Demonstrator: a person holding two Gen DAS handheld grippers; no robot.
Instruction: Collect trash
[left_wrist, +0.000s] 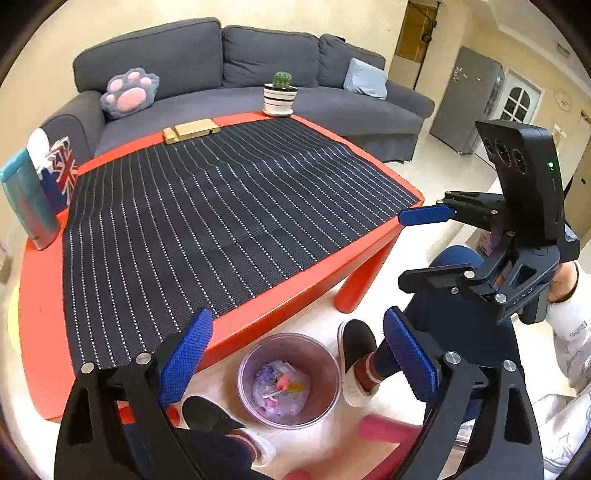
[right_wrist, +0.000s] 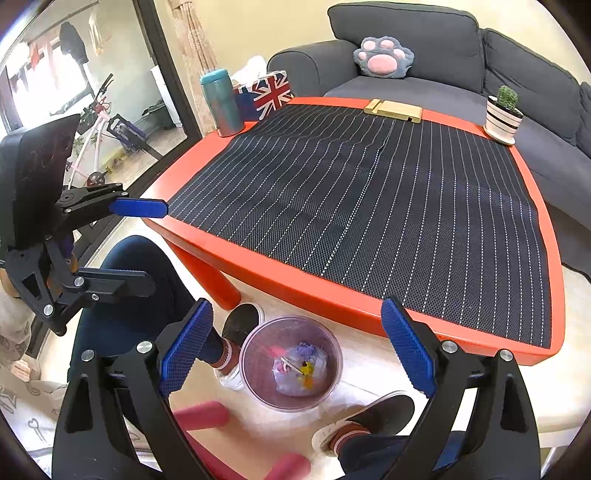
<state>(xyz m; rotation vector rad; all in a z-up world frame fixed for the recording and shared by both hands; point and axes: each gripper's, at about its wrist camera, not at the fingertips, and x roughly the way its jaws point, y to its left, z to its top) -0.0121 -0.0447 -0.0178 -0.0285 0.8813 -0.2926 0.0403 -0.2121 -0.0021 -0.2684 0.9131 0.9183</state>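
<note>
The left gripper (left_wrist: 295, 363) hangs wide open over the trash bin (left_wrist: 289, 380) on the floor, nothing between its blue pads (left_wrist: 184, 363). In this left-wrist view the bin sits just off the near edge of the red table (left_wrist: 40, 314), between the person's two shoes, placed there, I judge, so scraps can be dropped straight down. Crumpled trash (left_wrist: 280, 387) lies at its bottom. The right gripper (left_wrist: 428, 240) shows at the right, jaws apart and empty.

From the right wrist, the right gripper (right_wrist: 297, 349) also stands fully spread above the trash bin (right_wrist: 291, 363), gripping nothing. The striped mat (right_wrist: 369, 206) shows no litter; a tumbler (right_wrist: 221, 103), tissue box (right_wrist: 271, 92), wooden stand (right_wrist: 393, 109) and potted cactus (right_wrist: 503, 112) line the far edge. Collecting looks about finished.
</note>
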